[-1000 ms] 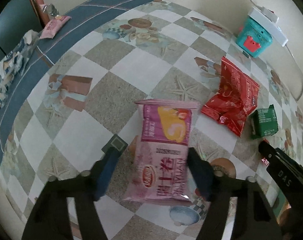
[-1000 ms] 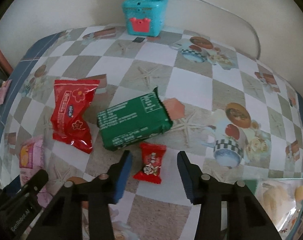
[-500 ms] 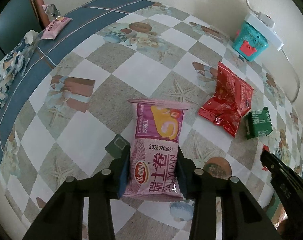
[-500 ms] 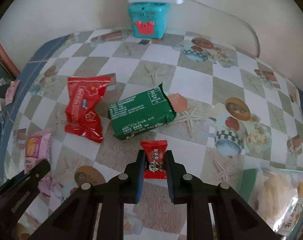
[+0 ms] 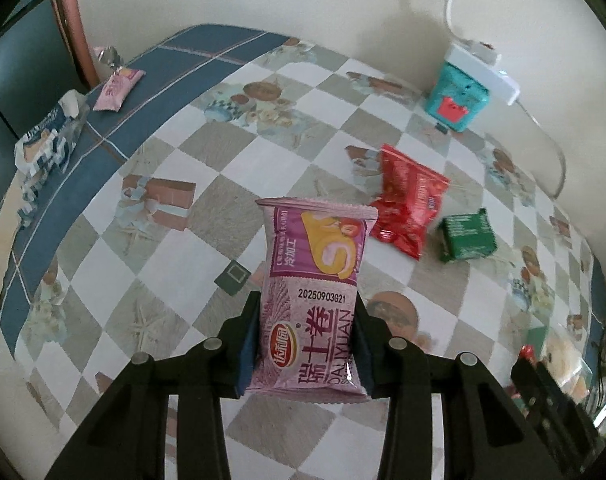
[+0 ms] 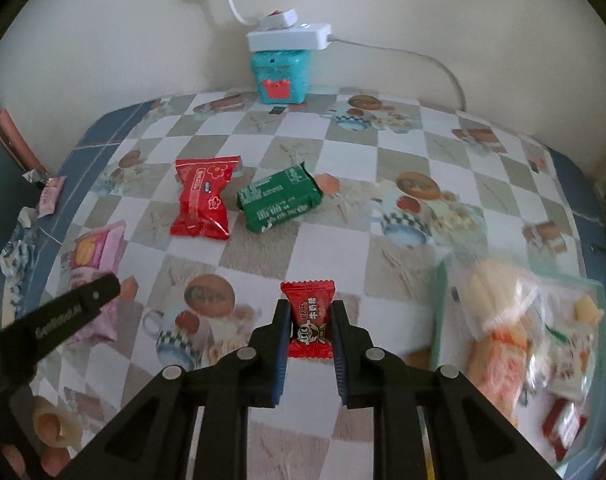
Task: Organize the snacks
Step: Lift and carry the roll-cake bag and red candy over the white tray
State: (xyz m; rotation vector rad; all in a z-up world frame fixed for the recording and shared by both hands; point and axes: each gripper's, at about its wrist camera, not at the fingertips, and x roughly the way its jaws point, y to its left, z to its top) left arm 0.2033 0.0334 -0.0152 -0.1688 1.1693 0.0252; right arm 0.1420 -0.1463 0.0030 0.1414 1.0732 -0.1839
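Both grips are made. The left gripper (image 5: 307, 344) is clamped on the lower half of the pink swiss-roll packet (image 5: 315, 292), which is held clear of the tabletop (image 5: 151, 272). The right gripper (image 6: 311, 342) is closed on the small red candy (image 6: 309, 320), also lifted.

Step in hand, as judged: carry to the clear tray (image 6: 583, 292) at the right edge, where other wrapped snacks are already gathered. For a clean carry, both grips should be kept firm; the pink packet is soft and its unsupported upper half may flop, so it should be moved level and without jerks. The candy should be released low over the tray.

Pose: both grippers are pitched steeply downward over the tabletop, left gripper to the left of the right.

A red packet (image 6: 203, 204) and a green packet (image 6: 279, 202) are left lying near mid-tabletop.
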